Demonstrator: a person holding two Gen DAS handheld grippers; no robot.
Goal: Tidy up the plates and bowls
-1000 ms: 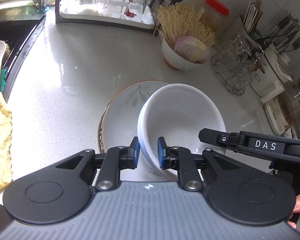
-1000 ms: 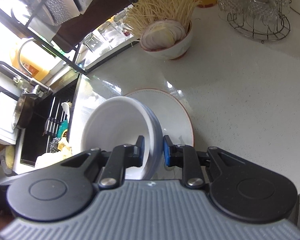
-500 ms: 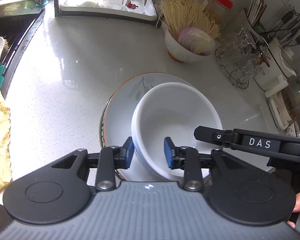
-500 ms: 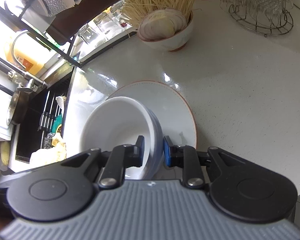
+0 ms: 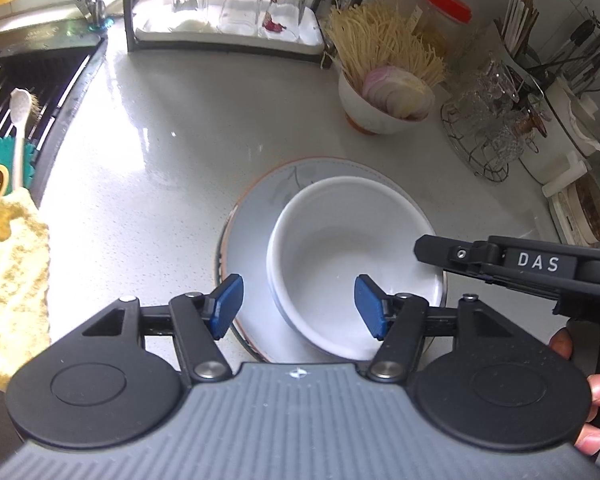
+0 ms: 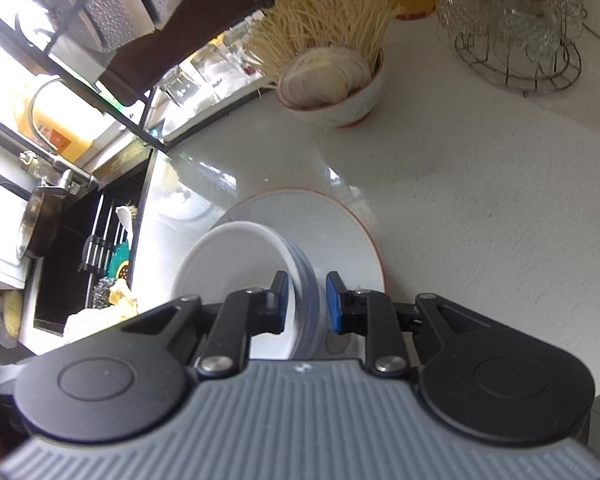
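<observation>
1. Speckled white desk (image 5: 172, 168), glossy, with a sink (image 5: 24, 76) on one side and a rack of upturned glasses (image 5: 236, 8) at the back.
2. Task items: white bowl (image 5: 340, 248) sits on the orange-rimmed plate (image 5: 256, 216), near the middle of the desk. Bowl looks like two nested (double rim in right wrist view); plate looks like a stack too, can't count.
3. Left tool (image 5: 298, 306): jaws have just been opening, now spread wide. The bowl's near wall is between the pads, neither pad touching. Released.
4. Right tool (image 6: 303, 300): closed on the bowl's rim (image 6: 306, 280), one pad inside, one outside. Narrow pinch on the wall, only grip left.
5. Risks, my read:
   - Single-sided pinch on a glazed rim: if the right tool lifts or twists, the bowl could pivot and slip out.
   - Bowl sits off-centre on the plate, toward the near edge. Dragging it could shove or tip the plate stack.
   - If nested, the inner bowl could shift when the right tool lets go.
   - Left tool pulling back low could clip the near rim.
6. Other containers:
   - Orange-footed bowl (image 5: 380, 108) behind: sliced onion-like rounds plus a bundle of dry noodles.
   - Wire stand (image 5: 484, 128): glass cups.
   - Red-lid jar (image 5: 440, 20): contents unclear.
   - Holder (image 5: 520, 20) at the far side: chopsticks.
7. White bowl itself: empty.
</observation>
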